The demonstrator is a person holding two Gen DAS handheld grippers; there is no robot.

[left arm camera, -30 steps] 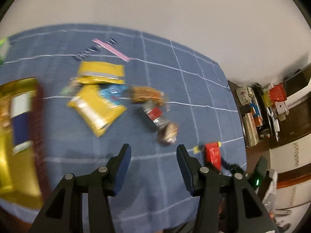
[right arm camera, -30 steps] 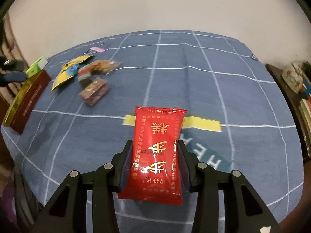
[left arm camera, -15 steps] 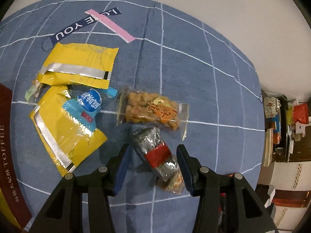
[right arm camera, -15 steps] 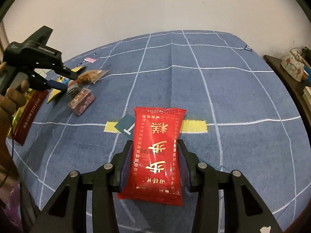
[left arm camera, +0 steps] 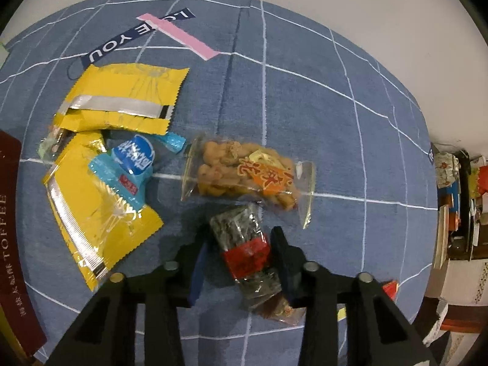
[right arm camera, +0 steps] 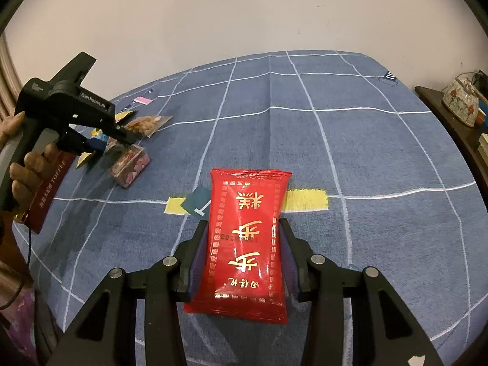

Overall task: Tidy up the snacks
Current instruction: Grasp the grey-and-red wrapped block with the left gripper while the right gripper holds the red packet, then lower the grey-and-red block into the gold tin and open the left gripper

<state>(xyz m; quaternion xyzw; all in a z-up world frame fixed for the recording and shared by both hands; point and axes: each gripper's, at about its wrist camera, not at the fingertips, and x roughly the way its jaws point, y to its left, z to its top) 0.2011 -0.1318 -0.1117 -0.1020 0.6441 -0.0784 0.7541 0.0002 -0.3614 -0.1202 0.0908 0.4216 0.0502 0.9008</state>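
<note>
While the left gripper [left arm camera: 241, 251] had just been closing on the dark crinkly clear-wrapped snack bar with a red band [left arm camera: 244, 250] lying on the blue checked counter [left arm camera: 305, 97], at mid-length, a light, slippery thing, the right gripper [right arm camera: 244, 256] gripped the glossy red foil packet [right arm camera: 245, 241], soft-sided.

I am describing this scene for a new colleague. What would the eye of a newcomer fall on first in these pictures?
First, the bright red packet with gold characters, clamped in the right gripper low in the right wrist view. Next, the left gripper closing around a dark snack with a red band, beside a clear bag of golden nuts and yellow packets on the blue checked cloth.
</note>
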